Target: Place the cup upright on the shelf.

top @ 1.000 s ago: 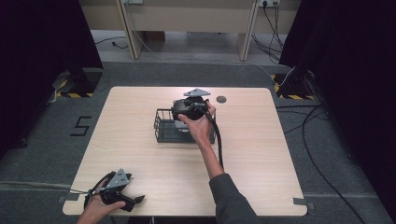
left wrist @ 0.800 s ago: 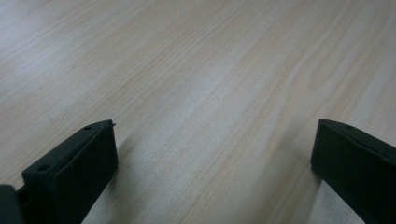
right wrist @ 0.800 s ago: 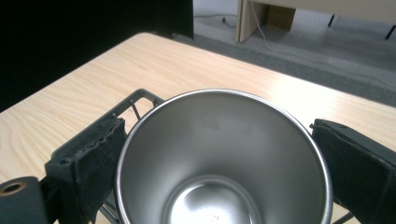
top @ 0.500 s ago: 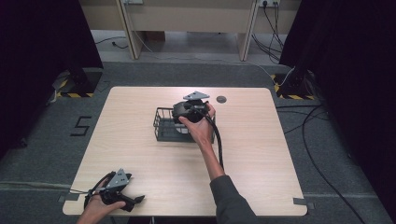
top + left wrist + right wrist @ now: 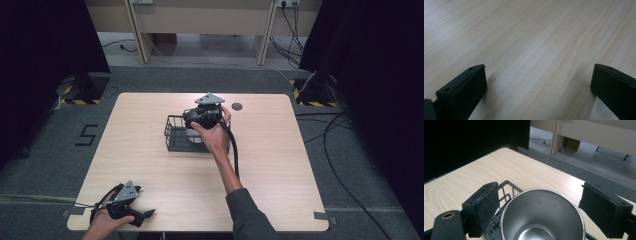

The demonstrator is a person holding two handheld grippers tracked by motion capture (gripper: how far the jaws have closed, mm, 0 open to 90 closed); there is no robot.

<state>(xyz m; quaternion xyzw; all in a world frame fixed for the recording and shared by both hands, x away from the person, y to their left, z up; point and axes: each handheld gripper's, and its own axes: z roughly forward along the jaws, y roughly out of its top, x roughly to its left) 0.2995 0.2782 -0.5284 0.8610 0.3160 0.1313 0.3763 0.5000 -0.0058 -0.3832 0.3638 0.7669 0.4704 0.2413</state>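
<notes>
A black wire basket (image 5: pixel 172 135) stands near the middle of the wooden table (image 5: pixel 280 165). My right gripper (image 5: pixel 200 117) hovers over its far right part, held by a hand. In the right gripper view a steel cup (image 5: pixel 541 220) stands upright in the basket (image 5: pixel 504 187), and my right gripper (image 5: pixel 541 192) is open with one pad on each side of the cup's rim. My left gripper (image 5: pixel 142 215) rests at the table's front left corner. Its jaws are open over bare wood (image 5: pixel 524 37), with nothing between them (image 5: pixel 539 72).
A small dark round disc (image 5: pixel 237 106) lies on the table behind the basket. The right gripper's cable (image 5: pixel 234 150) trails along the forearm. Grey floor surrounds the table, with desk legs (image 5: pixel 140 35) beyond the far edge.
</notes>
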